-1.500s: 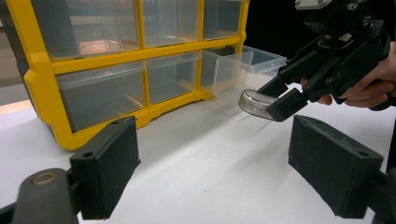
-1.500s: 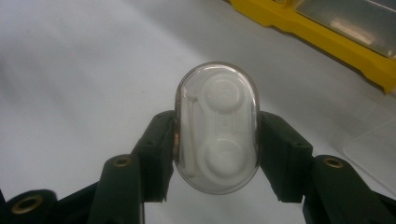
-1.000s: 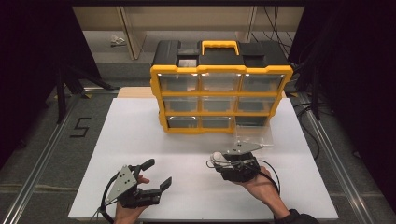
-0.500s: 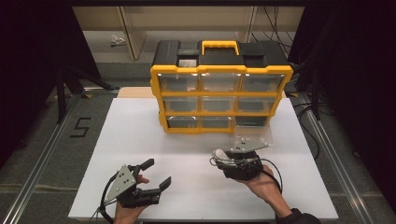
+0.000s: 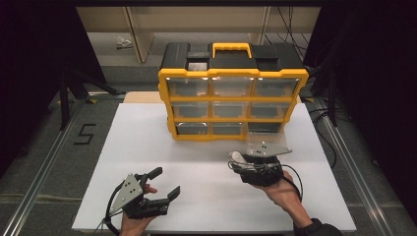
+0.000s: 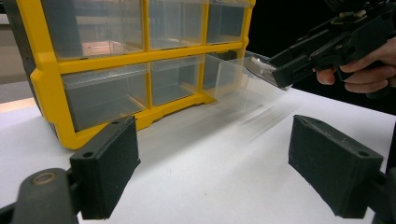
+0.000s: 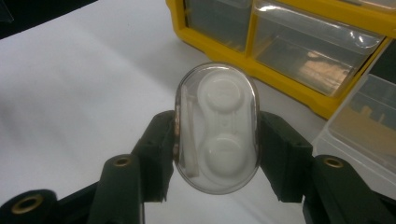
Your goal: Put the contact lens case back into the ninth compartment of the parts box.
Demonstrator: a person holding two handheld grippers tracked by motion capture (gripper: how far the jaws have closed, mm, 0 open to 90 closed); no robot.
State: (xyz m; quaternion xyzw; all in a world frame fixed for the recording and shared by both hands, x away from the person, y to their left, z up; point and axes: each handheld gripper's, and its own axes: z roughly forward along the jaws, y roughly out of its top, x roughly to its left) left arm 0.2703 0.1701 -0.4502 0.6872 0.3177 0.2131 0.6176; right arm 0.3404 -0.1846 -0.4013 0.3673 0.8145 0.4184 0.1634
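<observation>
Two hand-held grippers work over the white desk [image 5: 147, 142], and we take them from left to right. Near the desk's front left edge we see the left hand-held gripper [image 5: 164, 183], held low in a hand, its jaws spread wide with nothing between them; in the left gripper view the two black pads stand well apart over bare white surface. Toward the middle and back of the desk stands a yellow-framed organizer [image 5: 233, 103] with a black top, a yellow handle and three rows of clear drawers. Its bottom right drawer [image 6: 243, 81] is pulled partway out, clear and slightly blurred in the left gripper view. Just in front of that drawer, to the right of centre, we see the right hand-held gripper [image 5: 236, 160], carried above the desk by a hand [image 5: 282, 191] that enters from the bottom edge. Its jaws are clamped on a small oval clear case [image 7: 217, 128], pressing on its two long sides. Inside the case we make out a white insert with two round cups, one above the other, and a thin white stick along its left side.
</observation>
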